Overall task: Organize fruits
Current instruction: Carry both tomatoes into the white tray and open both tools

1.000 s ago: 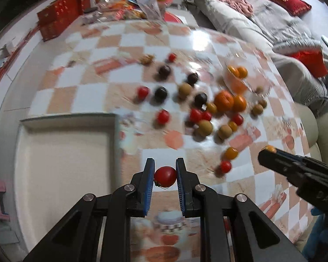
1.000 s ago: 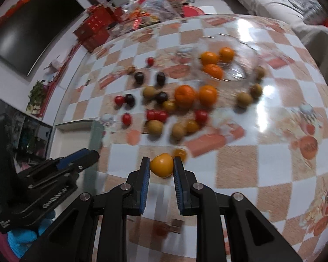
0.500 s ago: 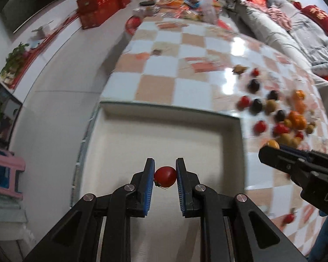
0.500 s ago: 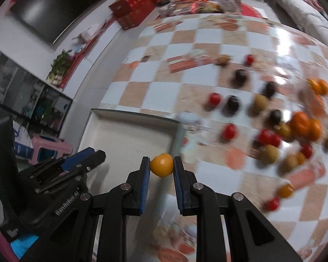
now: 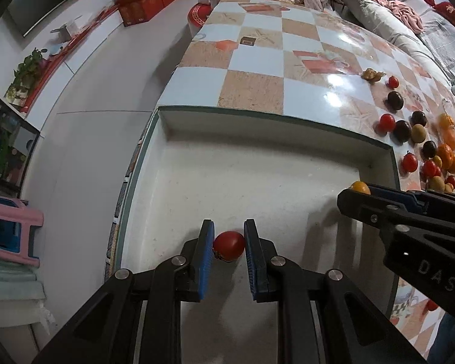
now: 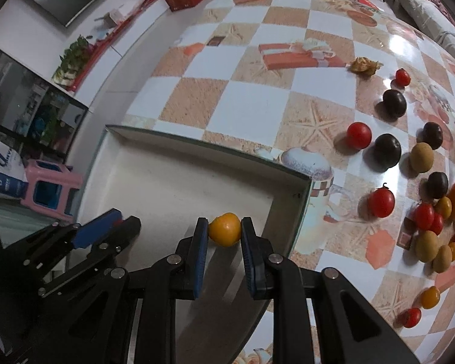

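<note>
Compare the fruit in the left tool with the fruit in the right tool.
Colour: the left tool holds a red tomato; the right tool holds a yellow-orange fruit.
Place: the red tomato hangs over the middle of the white tray; the yellow-orange fruit hangs nearer the tray's right wall.
Both are small, round and pinched between blue pads.

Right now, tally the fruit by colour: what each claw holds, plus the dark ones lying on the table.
Red fruit, held in the left claw: 1
Orange-yellow fruit, held in the right claw: 1
Dark fruits, loose on the table: 4
Total: 6
</note>
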`<act>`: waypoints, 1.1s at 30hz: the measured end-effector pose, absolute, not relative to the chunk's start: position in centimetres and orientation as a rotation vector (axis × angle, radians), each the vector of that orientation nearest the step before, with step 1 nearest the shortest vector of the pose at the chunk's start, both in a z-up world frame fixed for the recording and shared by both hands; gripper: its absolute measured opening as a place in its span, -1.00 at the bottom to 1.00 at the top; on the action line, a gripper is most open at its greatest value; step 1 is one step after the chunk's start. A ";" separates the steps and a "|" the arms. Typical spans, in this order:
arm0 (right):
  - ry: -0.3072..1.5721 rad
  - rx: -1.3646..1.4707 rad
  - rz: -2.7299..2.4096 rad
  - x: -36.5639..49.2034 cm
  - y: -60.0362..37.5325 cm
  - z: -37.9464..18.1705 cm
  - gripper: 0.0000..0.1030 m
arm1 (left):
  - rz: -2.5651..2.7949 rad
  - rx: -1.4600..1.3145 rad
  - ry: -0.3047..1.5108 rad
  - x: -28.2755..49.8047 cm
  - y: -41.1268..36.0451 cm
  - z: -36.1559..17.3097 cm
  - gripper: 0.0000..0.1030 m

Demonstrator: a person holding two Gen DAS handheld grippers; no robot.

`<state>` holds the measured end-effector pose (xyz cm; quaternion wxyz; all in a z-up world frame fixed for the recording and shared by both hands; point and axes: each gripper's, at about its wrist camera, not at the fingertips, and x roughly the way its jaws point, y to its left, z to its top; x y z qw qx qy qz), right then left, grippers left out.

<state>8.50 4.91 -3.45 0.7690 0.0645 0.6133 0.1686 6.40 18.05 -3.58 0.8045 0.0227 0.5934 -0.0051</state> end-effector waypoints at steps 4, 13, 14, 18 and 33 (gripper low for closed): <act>1.358 0.124 0.368 8.6 5.3 -4.1 -0.54 | -0.016 0.070 1.283 6.3 17.7 -3.9 -0.57; 1.354 0.133 0.420 9.1 6.4 -3.9 0.54 | 0.016 0.146 1.240 5.8 17.0 -3.4 0.60; 1.347 0.167 0.427 9.2 6.1 -3.6 0.56 | 0.016 0.151 1.245 5.8 17.0 -3.4 0.60; 1.294 0.242 0.419 9.3 4.3 -1.6 0.60 | 0.012 0.152 1.235 5.4 16.8 -2.5 0.60; 1.257 0.380 0.103 1.7 -12.2 0.8 0.66 | -0.203 0.227 1.176 1.4 6.9 2.1 0.60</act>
